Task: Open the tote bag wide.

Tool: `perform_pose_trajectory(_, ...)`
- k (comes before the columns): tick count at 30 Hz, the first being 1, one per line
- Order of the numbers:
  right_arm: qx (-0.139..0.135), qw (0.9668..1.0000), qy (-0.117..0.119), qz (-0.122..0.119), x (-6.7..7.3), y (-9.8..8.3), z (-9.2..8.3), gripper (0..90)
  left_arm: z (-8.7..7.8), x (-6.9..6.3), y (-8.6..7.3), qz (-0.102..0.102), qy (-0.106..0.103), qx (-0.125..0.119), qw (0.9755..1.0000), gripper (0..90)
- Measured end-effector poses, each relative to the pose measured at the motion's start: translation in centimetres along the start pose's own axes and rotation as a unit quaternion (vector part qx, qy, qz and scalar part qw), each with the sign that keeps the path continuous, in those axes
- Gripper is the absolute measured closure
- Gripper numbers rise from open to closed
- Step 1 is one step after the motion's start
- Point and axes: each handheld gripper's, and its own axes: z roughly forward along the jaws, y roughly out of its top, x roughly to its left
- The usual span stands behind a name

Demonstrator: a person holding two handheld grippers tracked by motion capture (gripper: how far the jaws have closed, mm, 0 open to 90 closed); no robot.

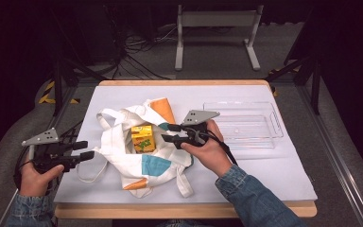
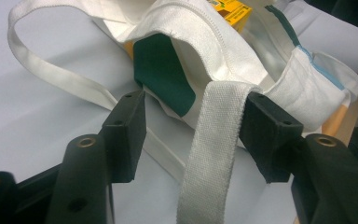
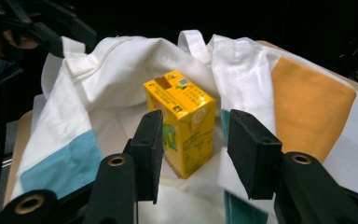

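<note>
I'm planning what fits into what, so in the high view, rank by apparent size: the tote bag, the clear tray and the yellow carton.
1. tote bag, spread out
2. clear tray, farther from the camera, so not surely smaller
3. yellow carton, clearly smallest

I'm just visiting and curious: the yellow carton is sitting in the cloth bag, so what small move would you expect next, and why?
Probably drawing the right gripper up and back, clear of the bag. The carton stands upright inside the bag, and the gripper's jaws are open with gaps either side of it. The left gripper is open too, with a strap loose between its jaws.
</note>
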Motion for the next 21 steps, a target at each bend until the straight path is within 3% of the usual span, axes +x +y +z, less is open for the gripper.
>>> perform_pose_trajectory(8, 0.006, 0.9997, -0.021, -0.013, -1.1, 0.8, 2.5, 53.9, -0.5, -0.2, 0.2, 0.003, -0.003, -0.01, 0.9999, 38.7)
perform_pose_trajectory(12, 0.035, 0.9979, -0.042, -0.034, -2.1, 0.7, 4.2, 62.2, -1.1, -0.4, 0.3, 0.006, -0.012, -0.032, 0.9994, 38.9)
perform_pose_trajectory(14, 0.037, 0.9978, -0.042, -0.036, -2.3, 0.6, 4.5, 66.3, -1.3, -0.5, 0.4, 0.008, -0.011, -0.035, 0.9993, 39.4)
perform_pose_trajectory(17, 0.06, 0.9967, -0.042, -0.035, -2.8, 0.4, 5.3, 81.0, -1.6, -0.7, 0.6, 0.011, -0.007, -0.046, 0.9988, 40.3)
perform_pose_trajectory(21, 0.093, 0.9935, -0.054, -0.039, -3.3, 0.0, 6.5, 84.1, -1.9, -1.0, 0.8, 0.015, -0.003, -0.057, 0.9983, 40.9)
